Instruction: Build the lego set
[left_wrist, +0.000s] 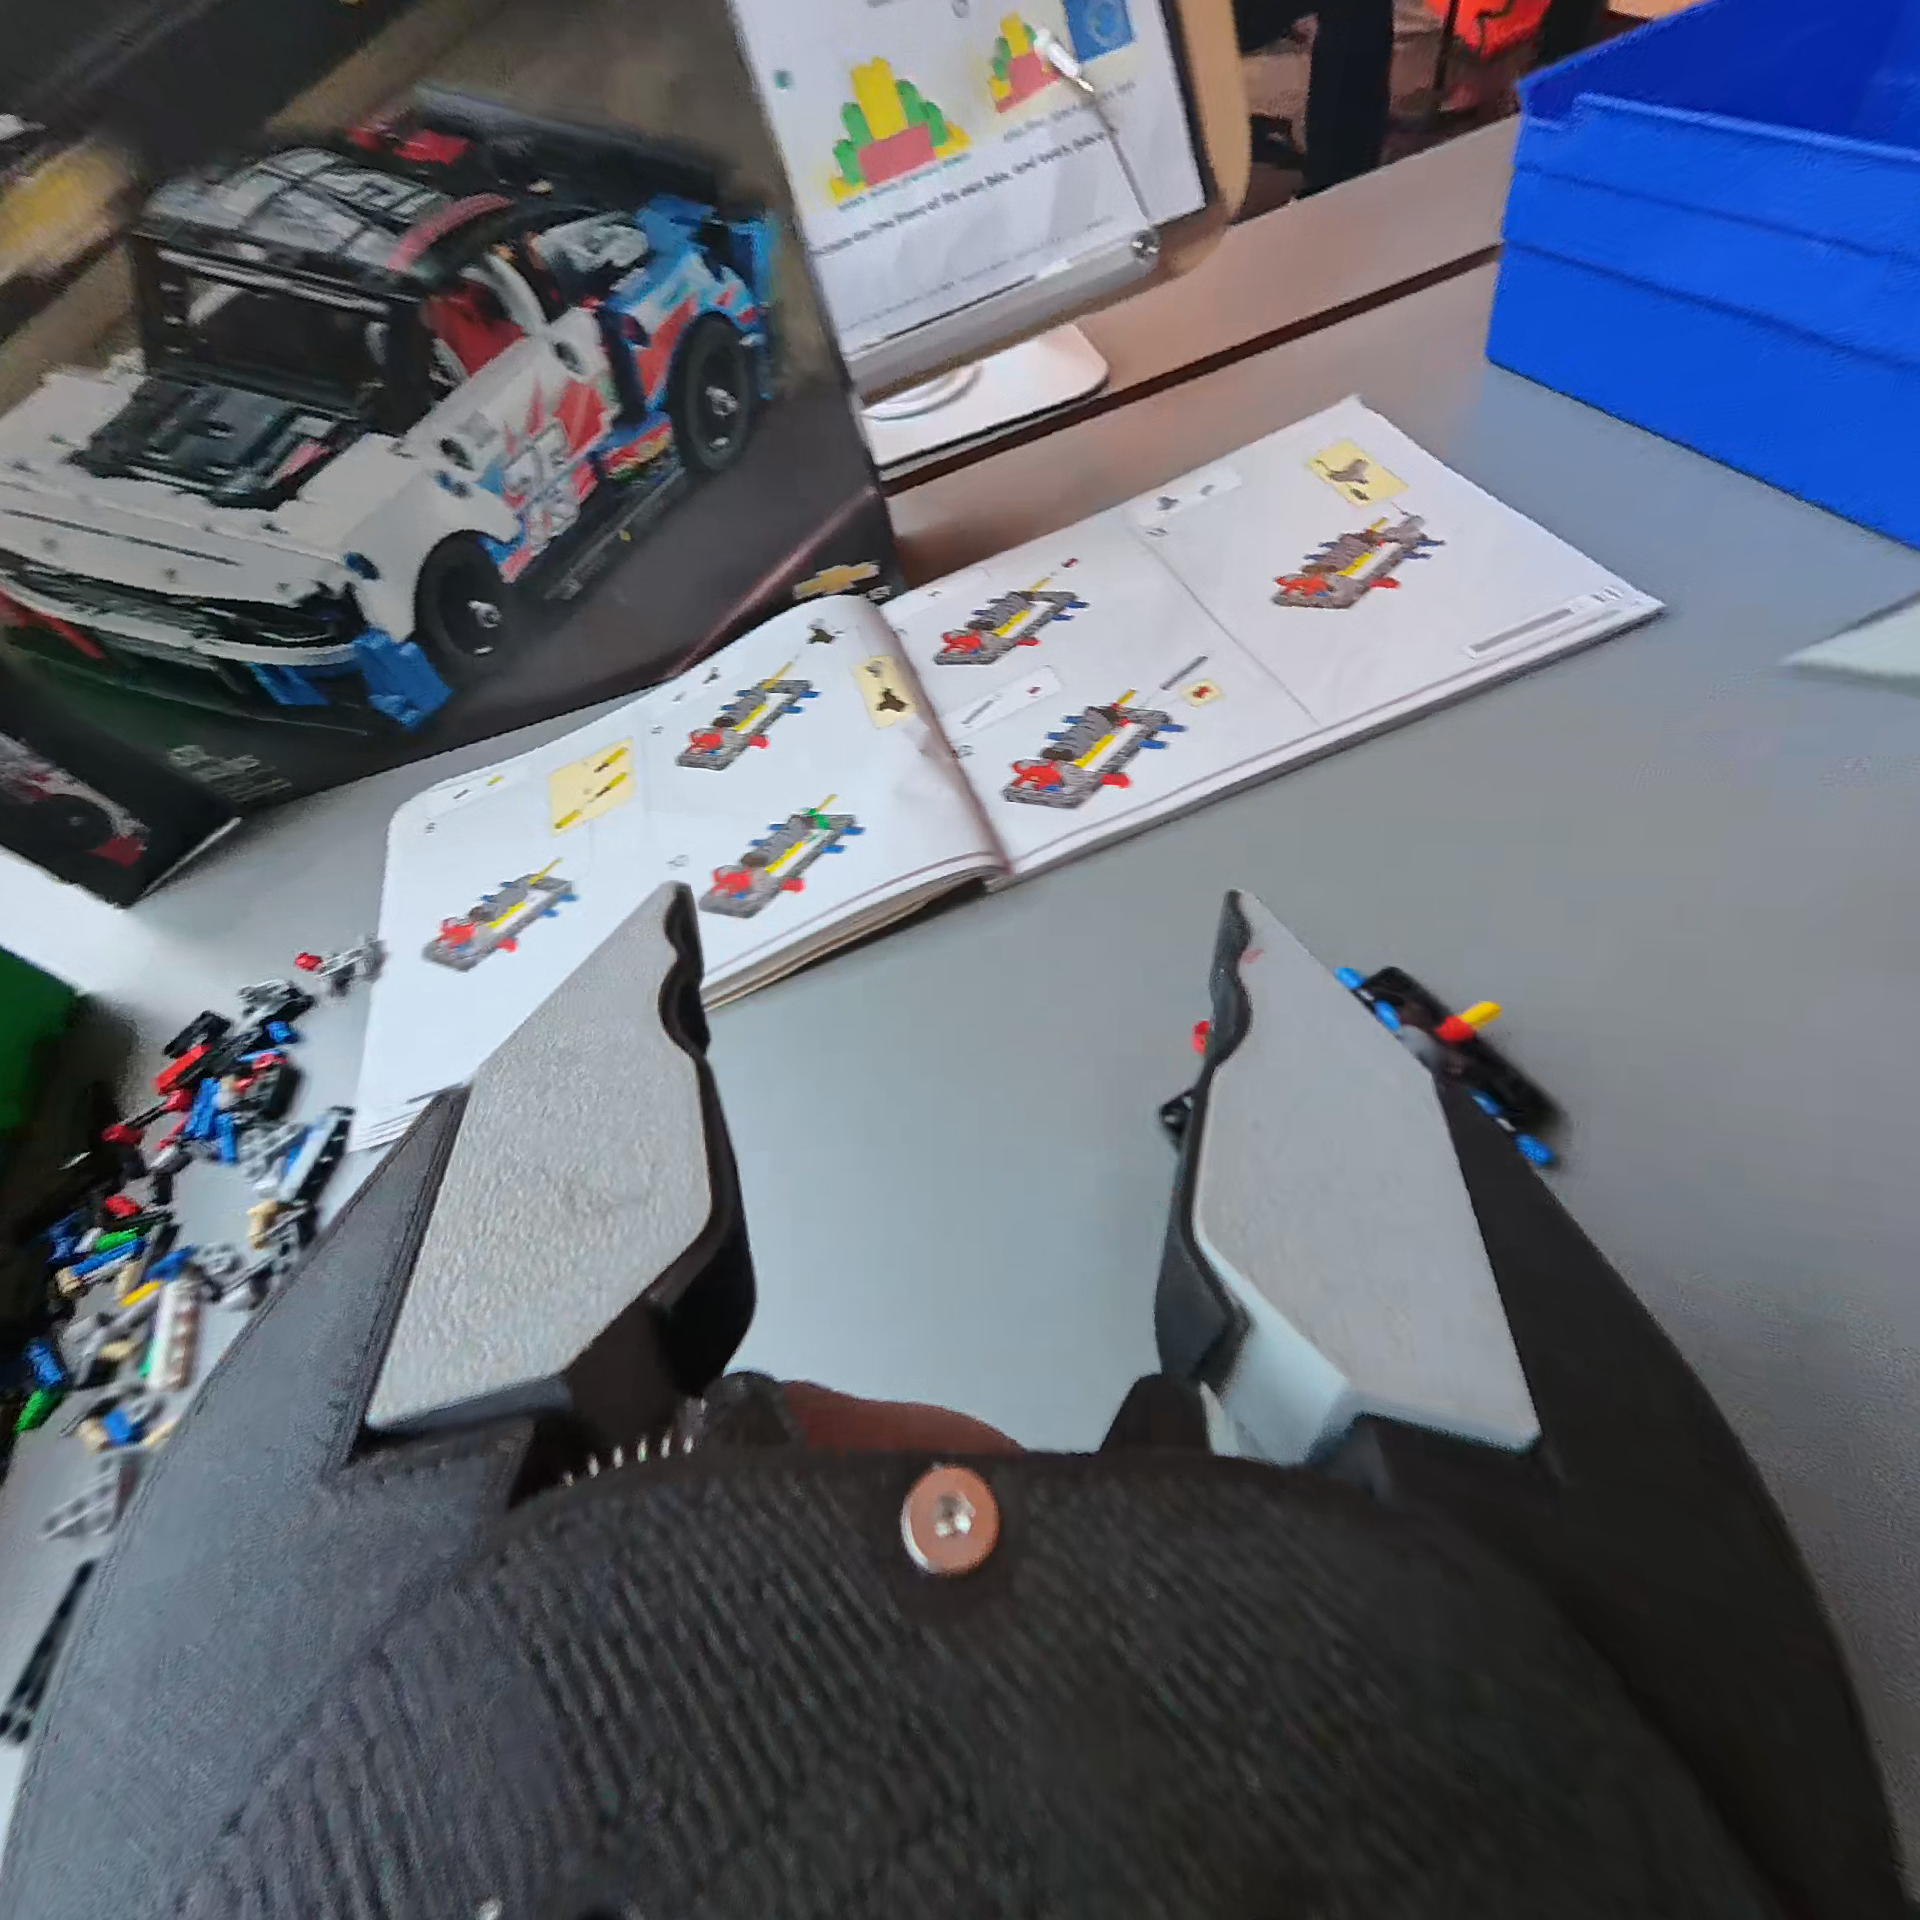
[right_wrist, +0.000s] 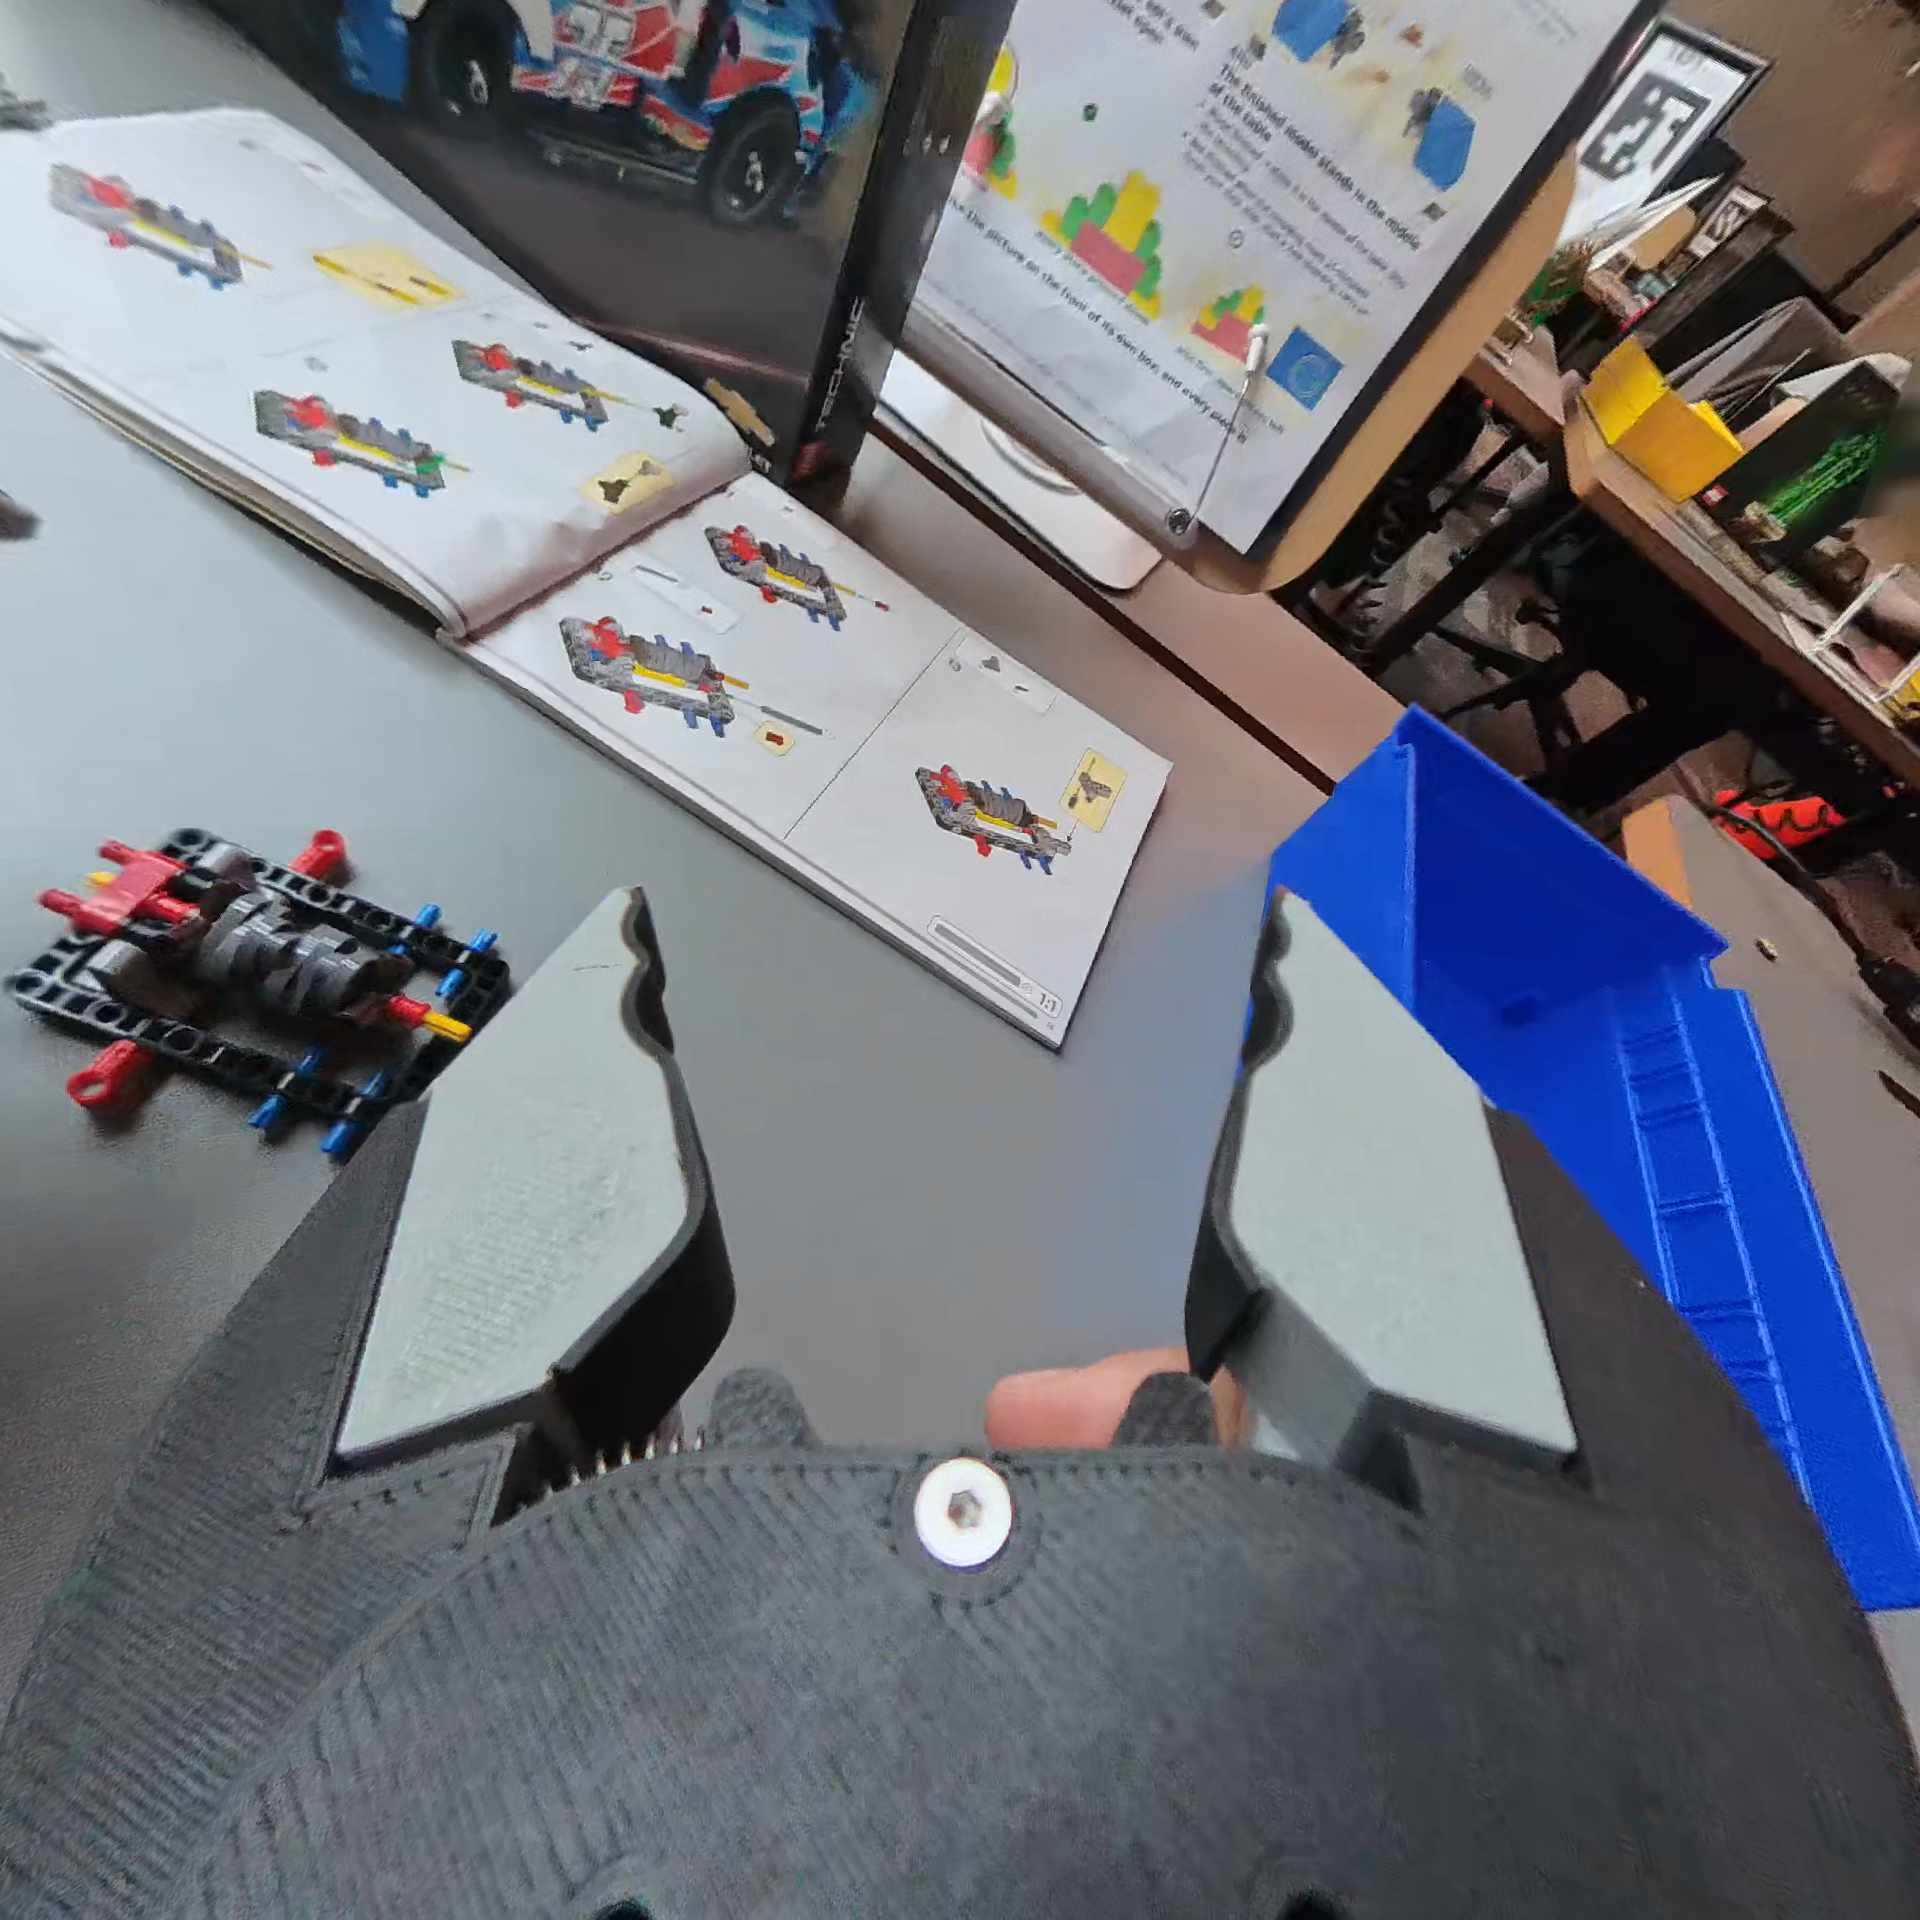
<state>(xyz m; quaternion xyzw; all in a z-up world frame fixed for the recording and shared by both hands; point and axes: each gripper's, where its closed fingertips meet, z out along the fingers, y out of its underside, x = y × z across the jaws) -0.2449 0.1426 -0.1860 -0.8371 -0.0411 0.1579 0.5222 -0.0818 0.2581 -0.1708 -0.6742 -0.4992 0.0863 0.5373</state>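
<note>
Only a small black frame (right_wrist: 260, 977) is built — loose pieces (left_wrist: 177, 1174) wait; both grippers' jaws apart, empty.

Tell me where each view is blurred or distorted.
Left wrist view: box and loose pieces smeared by motion blur; booklet sharper. Right wrist view: assembly crisp; bin edge smeared; wide-angle bending tilts the background.
</note>
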